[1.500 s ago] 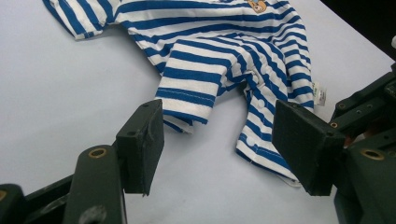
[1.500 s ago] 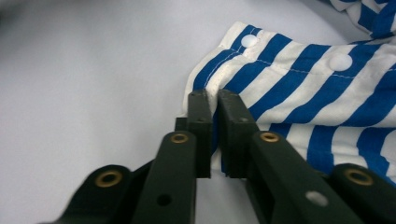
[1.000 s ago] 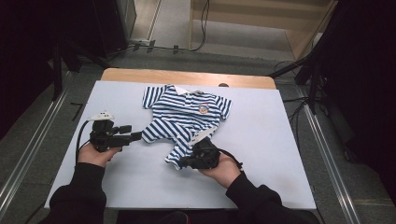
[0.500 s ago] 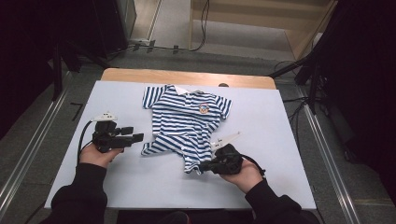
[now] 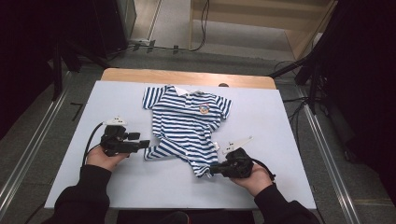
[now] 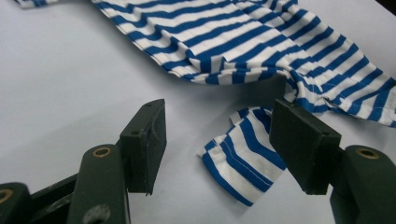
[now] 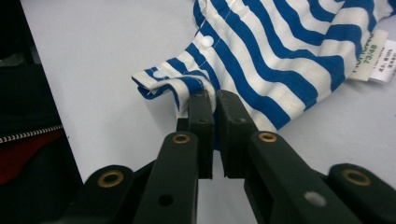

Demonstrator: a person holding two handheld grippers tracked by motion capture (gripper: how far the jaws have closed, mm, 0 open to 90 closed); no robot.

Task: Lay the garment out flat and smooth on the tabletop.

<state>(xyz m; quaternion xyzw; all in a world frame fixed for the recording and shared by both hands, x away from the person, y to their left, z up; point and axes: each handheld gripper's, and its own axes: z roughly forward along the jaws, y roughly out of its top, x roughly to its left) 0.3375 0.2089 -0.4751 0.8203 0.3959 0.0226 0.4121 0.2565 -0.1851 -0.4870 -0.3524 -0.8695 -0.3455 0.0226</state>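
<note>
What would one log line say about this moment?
left claw: open around leg cuff | right claw: pinching striped romper hem, jaws just easing | table: romper flat

Right gripper (image 5: 212, 170) dragged the romper's (image 5: 187, 123) leg rightward.

A white sheet (image 5: 289, 121) is covering most of a wooden table (image 5: 187, 75); a bare wood strip is showing along its far edge; grey floor (image 5: 42, 135) is lying around it; black cables (image 5: 203, 23) are trailing across the floor beyond; metal rails (image 5: 327, 158) are running along both sides.
</note>
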